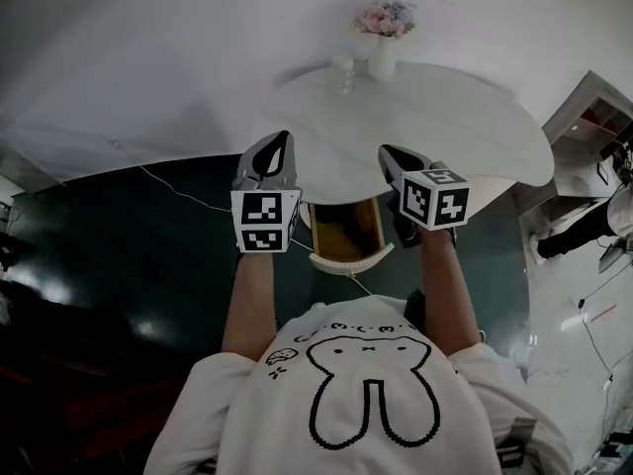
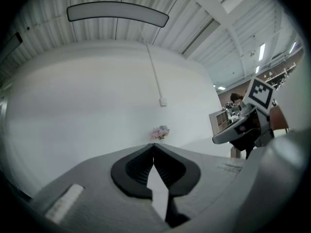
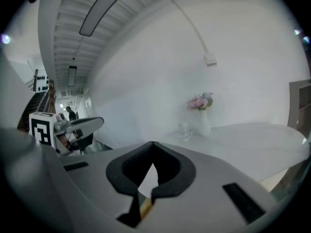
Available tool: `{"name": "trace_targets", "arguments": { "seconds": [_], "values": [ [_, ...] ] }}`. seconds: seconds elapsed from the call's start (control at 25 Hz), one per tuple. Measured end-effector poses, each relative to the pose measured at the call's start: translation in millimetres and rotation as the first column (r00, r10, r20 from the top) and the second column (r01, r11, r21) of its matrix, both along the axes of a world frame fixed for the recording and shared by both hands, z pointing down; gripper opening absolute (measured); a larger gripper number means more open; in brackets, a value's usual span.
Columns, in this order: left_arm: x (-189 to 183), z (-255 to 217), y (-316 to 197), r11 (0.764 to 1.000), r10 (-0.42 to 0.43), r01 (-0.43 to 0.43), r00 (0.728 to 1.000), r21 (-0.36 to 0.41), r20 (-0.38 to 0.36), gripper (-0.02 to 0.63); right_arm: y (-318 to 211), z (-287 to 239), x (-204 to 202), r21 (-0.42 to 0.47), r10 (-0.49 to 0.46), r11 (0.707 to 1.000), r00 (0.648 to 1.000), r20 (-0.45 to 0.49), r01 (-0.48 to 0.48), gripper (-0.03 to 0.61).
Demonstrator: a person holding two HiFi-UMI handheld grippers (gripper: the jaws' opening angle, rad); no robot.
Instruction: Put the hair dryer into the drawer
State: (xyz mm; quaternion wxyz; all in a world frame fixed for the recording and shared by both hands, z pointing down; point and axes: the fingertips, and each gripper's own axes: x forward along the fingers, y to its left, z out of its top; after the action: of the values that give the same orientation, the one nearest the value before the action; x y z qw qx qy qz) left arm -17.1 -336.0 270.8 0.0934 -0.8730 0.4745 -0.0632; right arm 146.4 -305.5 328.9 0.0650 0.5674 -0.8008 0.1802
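Left gripper [image 1: 286,139] and right gripper [image 1: 386,152] are hovering clenched and empty above the counter [image 1: 465,117] and its open drawer [image 1: 348,258]; pushing it shut probably comes next.

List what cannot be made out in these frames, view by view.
- Drawer interior: head view, dark and small; no hair dryer can be made out.
- Drawer's rear: head view, hidden under the table top.
- Glass on the table top: head view, too small to judge contents.
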Motion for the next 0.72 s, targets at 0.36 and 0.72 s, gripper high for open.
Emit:
{"name": "trace_targets", "arguments": {
  "seconds": [0.36,0.72],
  "values": [
    [6,-35,-2,0.998,0.01,-0.009,1.0,0.064,-0.026,0.014,17,-90,14,0.295,0.06,0.956,0.981,-0.187,-0.003,-0.001],
    [10,-87,5,0.984,0.054,-0.047,0.998,0.173,-0.041,0.014,38,-155,35,0.472,0.2,0.88,0.94,-0.275,-0.049,-0.002]
  ]
}}
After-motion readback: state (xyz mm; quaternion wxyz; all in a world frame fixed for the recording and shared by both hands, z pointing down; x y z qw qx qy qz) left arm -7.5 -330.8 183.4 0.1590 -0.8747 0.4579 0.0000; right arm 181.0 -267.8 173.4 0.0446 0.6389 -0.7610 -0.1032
